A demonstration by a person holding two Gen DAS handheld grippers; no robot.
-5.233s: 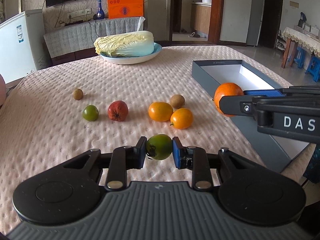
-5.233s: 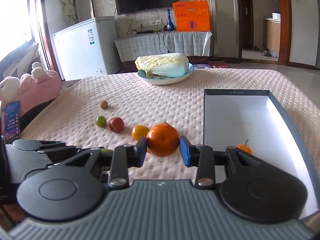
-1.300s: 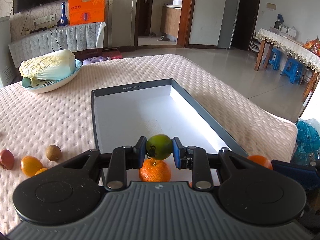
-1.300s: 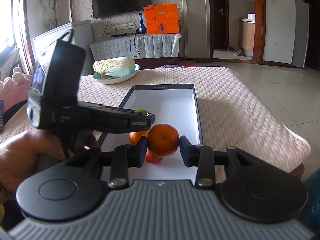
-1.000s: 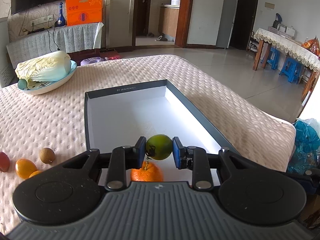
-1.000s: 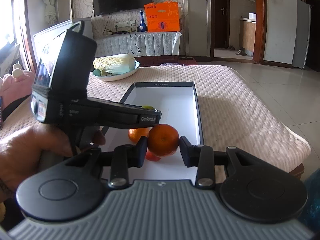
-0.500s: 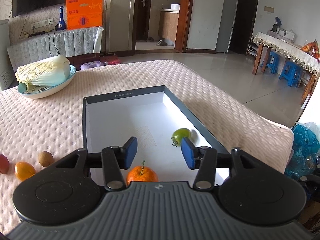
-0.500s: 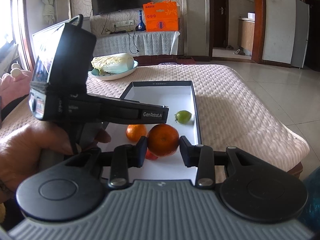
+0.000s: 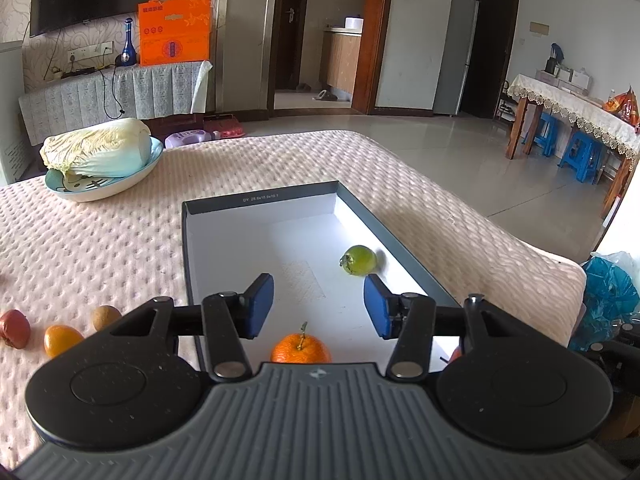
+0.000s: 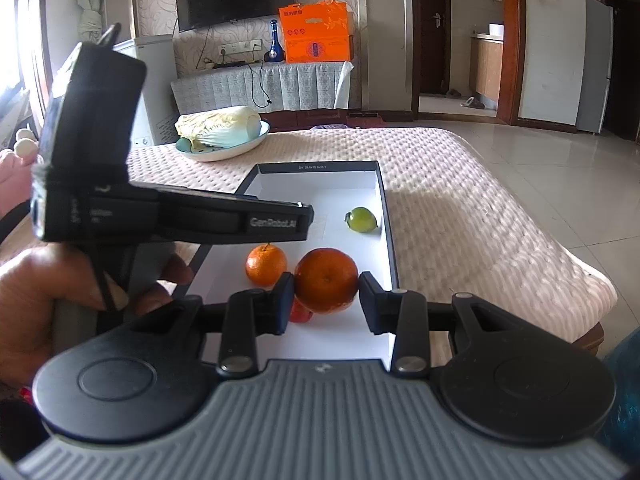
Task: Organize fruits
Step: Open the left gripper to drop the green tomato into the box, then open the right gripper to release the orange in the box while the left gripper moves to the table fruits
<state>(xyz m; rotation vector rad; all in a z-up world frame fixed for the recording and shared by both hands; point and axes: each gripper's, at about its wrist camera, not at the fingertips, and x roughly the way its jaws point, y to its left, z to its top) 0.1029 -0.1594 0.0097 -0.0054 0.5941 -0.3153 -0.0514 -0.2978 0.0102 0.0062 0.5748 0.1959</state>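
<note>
My left gripper (image 9: pixel 319 306) is open and empty above the near end of the dark-rimmed white box (image 9: pixel 256 202). A green fruit (image 9: pixel 359 260) lies in the box near its right wall; it also shows in the right wrist view (image 10: pixel 361 219). A small orange with a stem (image 9: pixel 301 348) lies in the box just under the left gripper. My right gripper (image 10: pixel 326 298) is shut on a large orange (image 10: pixel 326 280) held over the box's near part (image 10: pixel 384 196). A small red fruit (image 10: pixel 299 312) peeks out under it, beside the stemmed orange (image 10: pixel 266 264).
On the quilted pink cloth left of the box lie a red fruit (image 9: pixel 14 328), an orange fruit (image 9: pixel 62 339) and a brown one (image 9: pixel 105 317). A plate with a cabbage (image 9: pixel 98 158) stands at the back left. The left gripper's body (image 10: pixel 120 216) crosses the right wrist view.
My left gripper carried the green fruit over the box, opened and let it go; the fruit rolled to the box's right wall. The right gripper has kept its hold on the large orange.
</note>
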